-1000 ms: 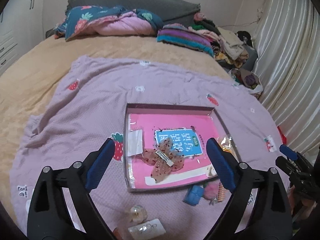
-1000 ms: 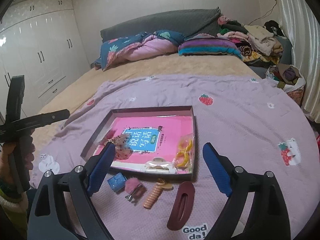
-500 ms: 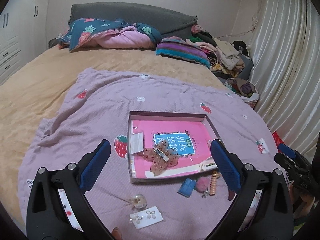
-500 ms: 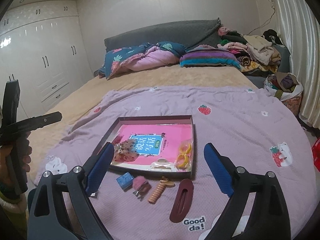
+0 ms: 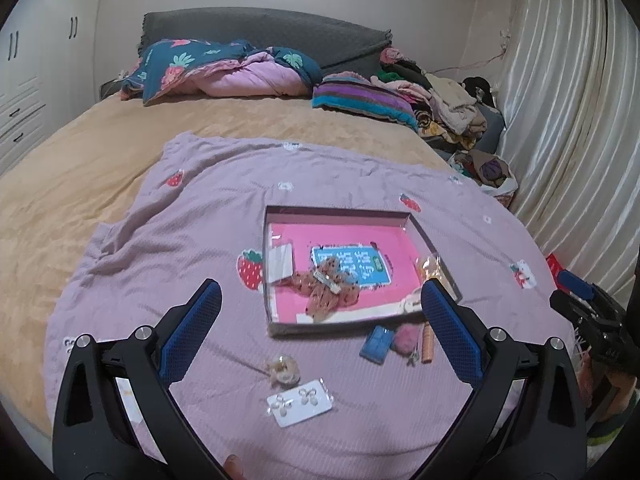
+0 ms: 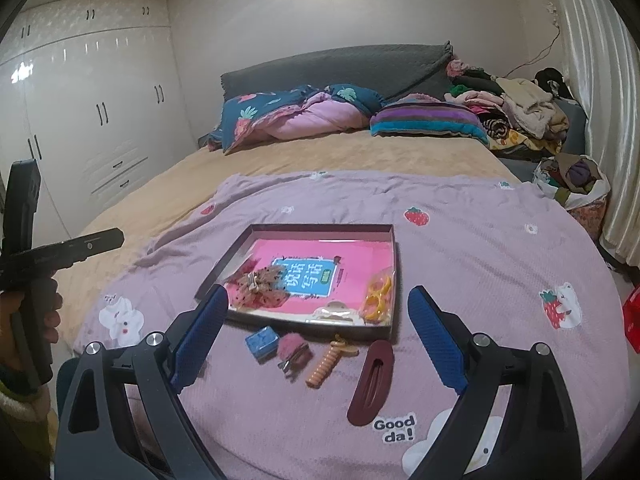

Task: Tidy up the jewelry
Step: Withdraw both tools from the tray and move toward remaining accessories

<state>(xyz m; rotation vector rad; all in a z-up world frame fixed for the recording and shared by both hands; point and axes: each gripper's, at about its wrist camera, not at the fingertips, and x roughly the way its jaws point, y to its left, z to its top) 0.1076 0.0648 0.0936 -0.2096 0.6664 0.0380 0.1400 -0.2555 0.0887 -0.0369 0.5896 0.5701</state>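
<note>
A shallow tray (image 5: 434,250) with a pink liner lies on the lilac blanket (image 5: 200,220) on the bed, holding a lace bow clip (image 5: 328,290). At 6 o'clock of it lies an earring card (image 5: 300,402). Both the left hand-held gripper (image 5: 320,320) and the right hand-held gripper (image 6: 318,322) hover spread apart, empty.

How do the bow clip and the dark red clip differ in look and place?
The bow clip is frilly, sheer and dotted, a reddish-brown bow; the dark red clip is a smooth, plain, long oval with a slot. The bow clip lies inside the tray; the dark red clip lies outside it on the purple blanket, nearer the camera. Neither is held.
</note>
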